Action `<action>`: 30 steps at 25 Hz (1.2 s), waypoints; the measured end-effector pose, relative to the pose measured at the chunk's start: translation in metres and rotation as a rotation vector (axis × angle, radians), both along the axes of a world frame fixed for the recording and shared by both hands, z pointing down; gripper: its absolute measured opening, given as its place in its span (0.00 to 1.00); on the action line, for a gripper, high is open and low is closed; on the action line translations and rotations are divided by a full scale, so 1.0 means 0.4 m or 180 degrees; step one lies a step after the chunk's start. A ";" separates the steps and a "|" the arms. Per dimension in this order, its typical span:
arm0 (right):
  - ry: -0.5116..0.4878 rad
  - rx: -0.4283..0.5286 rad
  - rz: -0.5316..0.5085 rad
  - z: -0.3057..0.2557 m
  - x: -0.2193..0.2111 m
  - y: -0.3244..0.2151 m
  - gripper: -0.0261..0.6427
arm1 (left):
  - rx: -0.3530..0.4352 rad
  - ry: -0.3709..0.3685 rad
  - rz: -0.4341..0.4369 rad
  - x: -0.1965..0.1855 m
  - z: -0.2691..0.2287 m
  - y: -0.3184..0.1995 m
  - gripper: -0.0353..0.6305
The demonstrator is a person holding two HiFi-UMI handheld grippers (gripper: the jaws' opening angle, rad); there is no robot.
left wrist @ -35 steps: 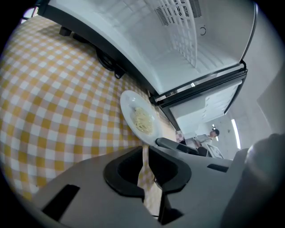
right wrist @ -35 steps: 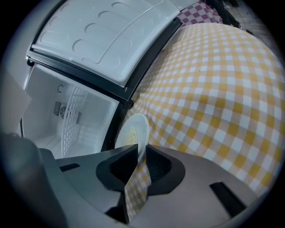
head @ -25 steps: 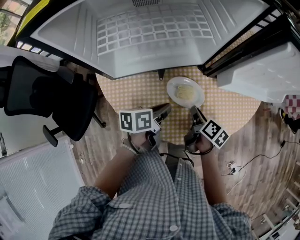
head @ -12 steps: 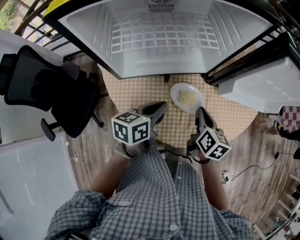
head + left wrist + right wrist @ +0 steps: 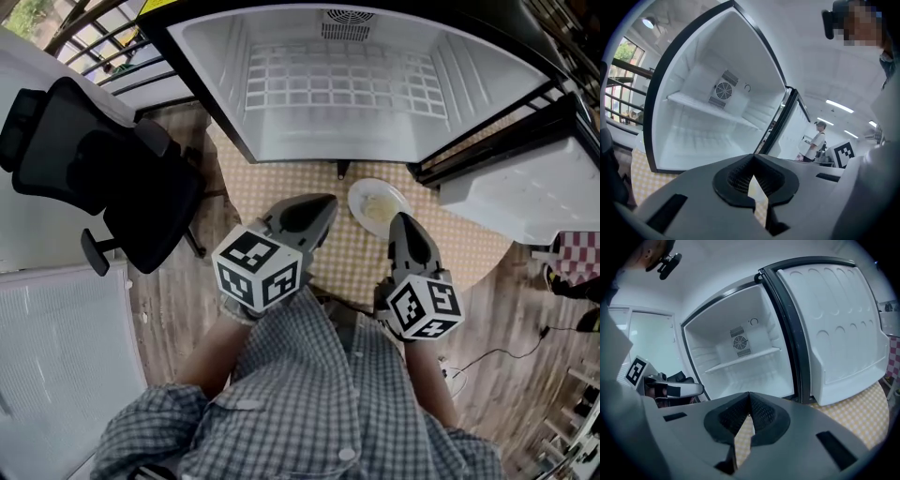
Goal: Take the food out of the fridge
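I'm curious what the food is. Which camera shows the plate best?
The head view: it looks down on the white plate, which sits on the checked mat in front of the open fridge, with pale food on it. Both gripper views face the fridge's inside; the plate can't be made out there.

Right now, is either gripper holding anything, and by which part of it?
Nothing is held. The left gripper and the right gripper are both shut and empty; the plate of food lies on the checked mat.
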State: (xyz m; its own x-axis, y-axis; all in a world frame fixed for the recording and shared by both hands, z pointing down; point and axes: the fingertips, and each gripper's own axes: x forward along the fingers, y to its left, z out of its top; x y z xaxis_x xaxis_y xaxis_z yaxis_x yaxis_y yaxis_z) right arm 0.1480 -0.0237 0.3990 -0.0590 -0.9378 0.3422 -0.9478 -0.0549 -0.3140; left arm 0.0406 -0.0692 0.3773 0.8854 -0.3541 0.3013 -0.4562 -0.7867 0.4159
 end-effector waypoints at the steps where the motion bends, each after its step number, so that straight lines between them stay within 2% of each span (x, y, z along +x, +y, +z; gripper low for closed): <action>1: -0.0007 0.0027 0.0001 -0.008 0.001 -0.003 0.05 | 0.0046 0.0026 -0.0006 -0.002 -0.016 -0.002 0.06; 7: 0.0090 0.0271 0.0006 -0.083 0.001 -0.013 0.05 | 0.0278 0.0069 0.0013 -0.009 -0.073 0.005 0.06; 13: 0.0329 0.0530 -0.0176 -0.152 -0.029 -0.024 0.05 | 0.0295 0.0127 0.0113 0.002 -0.083 0.022 0.06; 21: 0.0347 0.0513 -0.0330 -0.153 -0.059 -0.030 0.05 | 0.0325 0.0090 0.0207 0.012 -0.078 0.033 0.06; 30: 0.0329 0.0464 -0.0334 -0.142 -0.063 -0.030 0.05 | 0.0299 0.0083 0.0217 0.008 -0.073 0.035 0.06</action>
